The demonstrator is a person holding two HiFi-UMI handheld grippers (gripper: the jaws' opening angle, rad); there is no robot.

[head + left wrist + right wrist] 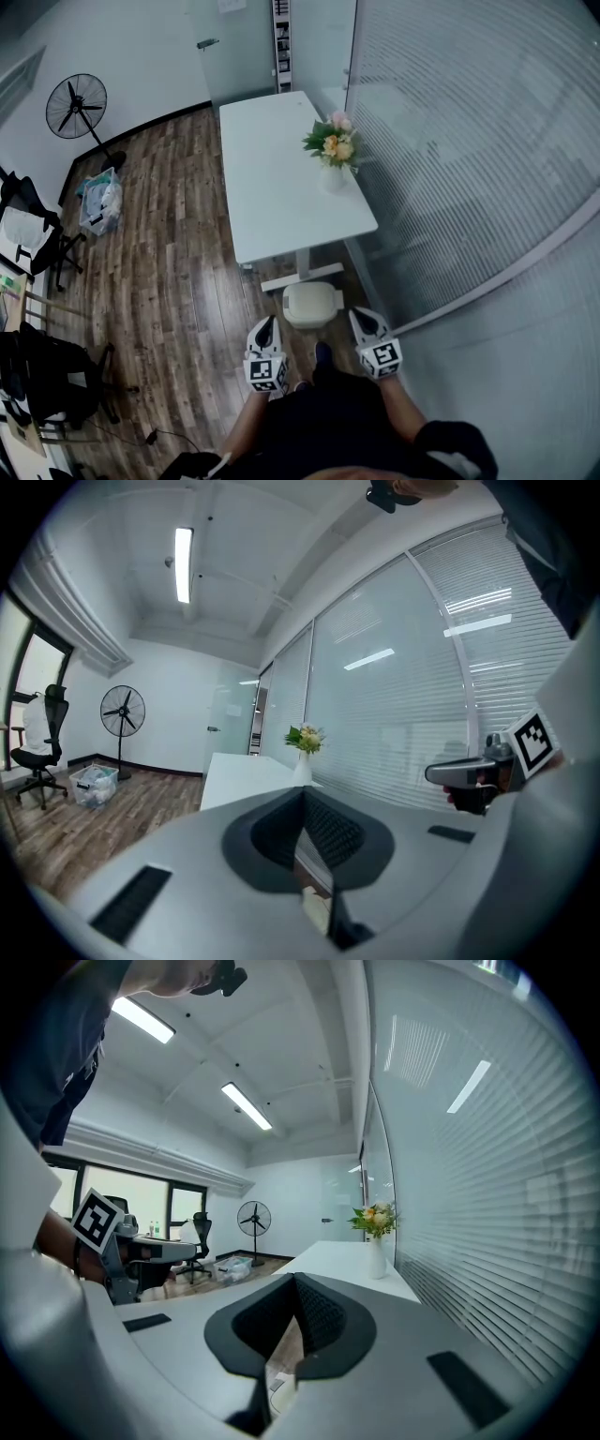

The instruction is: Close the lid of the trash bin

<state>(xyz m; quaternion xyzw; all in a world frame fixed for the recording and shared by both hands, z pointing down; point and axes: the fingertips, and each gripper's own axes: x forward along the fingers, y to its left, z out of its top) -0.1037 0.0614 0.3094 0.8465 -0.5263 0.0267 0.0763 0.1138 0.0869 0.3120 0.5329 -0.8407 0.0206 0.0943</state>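
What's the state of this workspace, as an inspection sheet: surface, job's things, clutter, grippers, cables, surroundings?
Surface: brown wood-plank floor.
Job's things: cream plastic trash bin at the white table's near end; lid position unclear from above.
Clutter: clear container of items beside the black pedestal fan.
Grippers: left gripper and right gripper both shut, empty, held short of the bin.
Cables: thin dark cable on the floor, lower left.
Surroundings: flower vase on the table; glass wall with blinds; black office chair.

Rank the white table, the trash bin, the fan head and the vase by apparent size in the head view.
1. white table, by far the largest.
2. fan head and trash bin: they look about alike, so left unranked.
3. vase, smallest.
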